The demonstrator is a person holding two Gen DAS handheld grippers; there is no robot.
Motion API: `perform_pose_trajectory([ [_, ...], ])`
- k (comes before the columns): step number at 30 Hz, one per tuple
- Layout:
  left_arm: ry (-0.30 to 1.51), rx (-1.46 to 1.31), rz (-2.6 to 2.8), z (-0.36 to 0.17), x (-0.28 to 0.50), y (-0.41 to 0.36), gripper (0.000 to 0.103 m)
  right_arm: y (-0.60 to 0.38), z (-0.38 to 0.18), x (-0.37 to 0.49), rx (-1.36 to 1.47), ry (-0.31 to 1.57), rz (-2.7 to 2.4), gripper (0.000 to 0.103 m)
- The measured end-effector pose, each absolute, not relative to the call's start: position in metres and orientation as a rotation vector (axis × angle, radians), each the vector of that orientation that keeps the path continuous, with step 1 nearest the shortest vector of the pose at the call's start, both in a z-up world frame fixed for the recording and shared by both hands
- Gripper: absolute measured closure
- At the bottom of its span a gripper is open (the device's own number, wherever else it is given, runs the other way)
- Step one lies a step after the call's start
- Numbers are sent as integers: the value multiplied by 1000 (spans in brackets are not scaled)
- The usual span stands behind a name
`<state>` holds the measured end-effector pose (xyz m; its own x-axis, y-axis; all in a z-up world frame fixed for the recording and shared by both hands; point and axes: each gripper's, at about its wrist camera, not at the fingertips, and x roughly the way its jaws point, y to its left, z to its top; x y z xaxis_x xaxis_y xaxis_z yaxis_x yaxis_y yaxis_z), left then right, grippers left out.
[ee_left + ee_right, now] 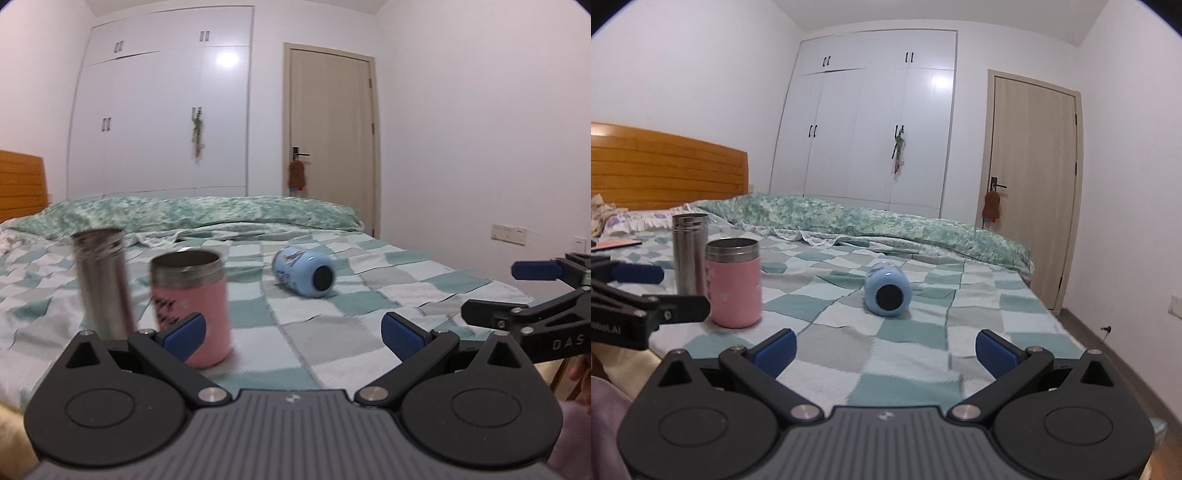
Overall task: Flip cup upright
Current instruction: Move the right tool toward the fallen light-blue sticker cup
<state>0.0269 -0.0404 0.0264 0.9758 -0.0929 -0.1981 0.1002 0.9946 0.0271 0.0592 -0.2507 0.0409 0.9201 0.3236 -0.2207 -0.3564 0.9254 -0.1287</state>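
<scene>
1 blue cup (887, 290) lies sideways, base facing both cameras.

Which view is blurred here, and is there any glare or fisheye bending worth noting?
Left wrist view: motion blur smears the steel cup and pink cup; the blue cup is softer too. Right wrist view: sharp, cups crisp. Both views: a lamp's glare spot sits on the wardrobe, the wardrobe's edges bow from the fisheye, and the top corners darken.
</scene>
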Motion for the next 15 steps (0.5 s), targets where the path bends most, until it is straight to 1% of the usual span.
perform_pose_trajectory([
  [15, 295, 92, -93, 63, 136, -96, 0, -303, 78, 172, -175, 279, 357, 0],
])
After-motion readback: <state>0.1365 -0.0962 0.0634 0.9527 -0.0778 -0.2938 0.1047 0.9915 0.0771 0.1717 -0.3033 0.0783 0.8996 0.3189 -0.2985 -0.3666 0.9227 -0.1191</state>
